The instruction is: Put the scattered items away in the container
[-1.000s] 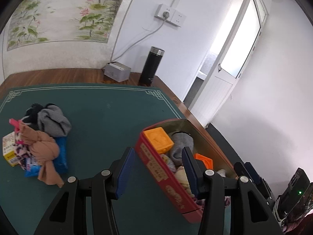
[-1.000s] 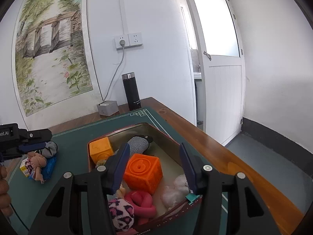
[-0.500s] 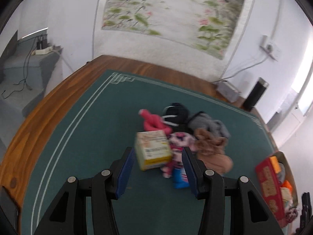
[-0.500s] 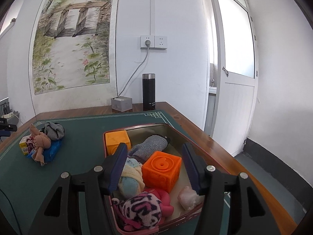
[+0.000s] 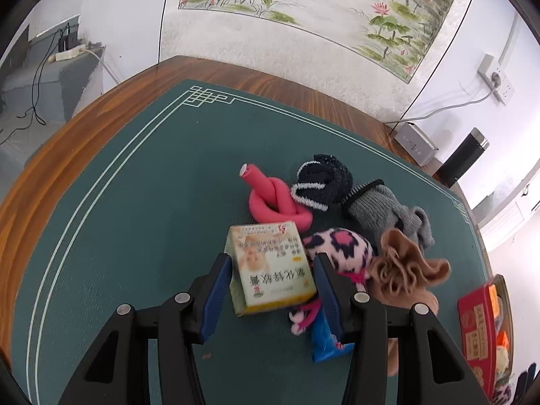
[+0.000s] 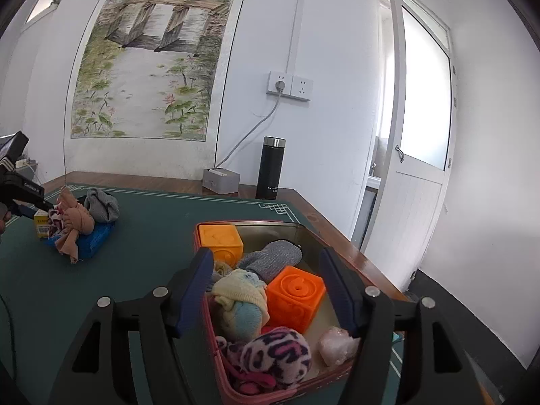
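Note:
My left gripper (image 5: 273, 266) is open with its jaws on either side of a small yellow-and-white carton (image 5: 268, 266) on the green mat; whether they touch it I cannot tell. Around it lie a pink knotted foam tube (image 5: 275, 199), a dark blue sock (image 5: 324, 179), a grey sock (image 5: 384, 207), a pink leopard sock (image 5: 341, 249), a tan cloth (image 5: 401, 275) and a blue packet (image 5: 324, 344). My right gripper (image 6: 266, 276) is open and empty above the red tin (image 6: 249, 224), which holds two orange cubes (image 6: 293, 295) and several socks.
A black flask (image 6: 271, 168) and a grey box (image 6: 221, 180) stand at the table's far edge by the wall. The tin's red side shows at the right of the left wrist view (image 5: 476, 327). The left gripper shows far left in the right wrist view (image 6: 20, 189).
My left gripper swung away from the tin to the pile and moved down until its jaws straddle the carton. My right gripper drew back slightly over the tin.

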The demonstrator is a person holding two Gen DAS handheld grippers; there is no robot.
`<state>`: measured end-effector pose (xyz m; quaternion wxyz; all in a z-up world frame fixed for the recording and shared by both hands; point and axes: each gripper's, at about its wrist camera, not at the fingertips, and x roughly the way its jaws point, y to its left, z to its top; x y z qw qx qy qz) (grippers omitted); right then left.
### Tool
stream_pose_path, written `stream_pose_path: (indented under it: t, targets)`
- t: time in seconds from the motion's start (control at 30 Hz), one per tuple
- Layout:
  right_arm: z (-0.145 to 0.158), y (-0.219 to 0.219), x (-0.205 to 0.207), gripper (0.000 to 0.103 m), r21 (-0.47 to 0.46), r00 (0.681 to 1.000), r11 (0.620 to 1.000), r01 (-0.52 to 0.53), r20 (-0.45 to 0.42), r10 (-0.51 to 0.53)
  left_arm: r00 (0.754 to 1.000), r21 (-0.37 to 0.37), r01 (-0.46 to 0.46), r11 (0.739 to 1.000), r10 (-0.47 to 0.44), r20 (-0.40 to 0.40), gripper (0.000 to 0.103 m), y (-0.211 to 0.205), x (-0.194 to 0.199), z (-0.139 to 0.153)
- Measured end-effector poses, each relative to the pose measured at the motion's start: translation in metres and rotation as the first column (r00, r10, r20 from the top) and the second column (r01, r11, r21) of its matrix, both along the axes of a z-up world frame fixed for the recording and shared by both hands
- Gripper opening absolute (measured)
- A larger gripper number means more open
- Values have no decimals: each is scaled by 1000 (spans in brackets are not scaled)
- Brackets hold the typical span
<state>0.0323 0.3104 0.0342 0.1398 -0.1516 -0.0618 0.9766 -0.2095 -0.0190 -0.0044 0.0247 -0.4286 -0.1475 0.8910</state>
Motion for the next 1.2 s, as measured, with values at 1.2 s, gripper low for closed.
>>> stream_pose_path:
  t: [1.2]
  targets:
    - [-10, -134, -185, 80, -482, 829, 805, -346, 245, 503, 999, 63, -27, 998, 29, -39, 52, -21, -1, 6]
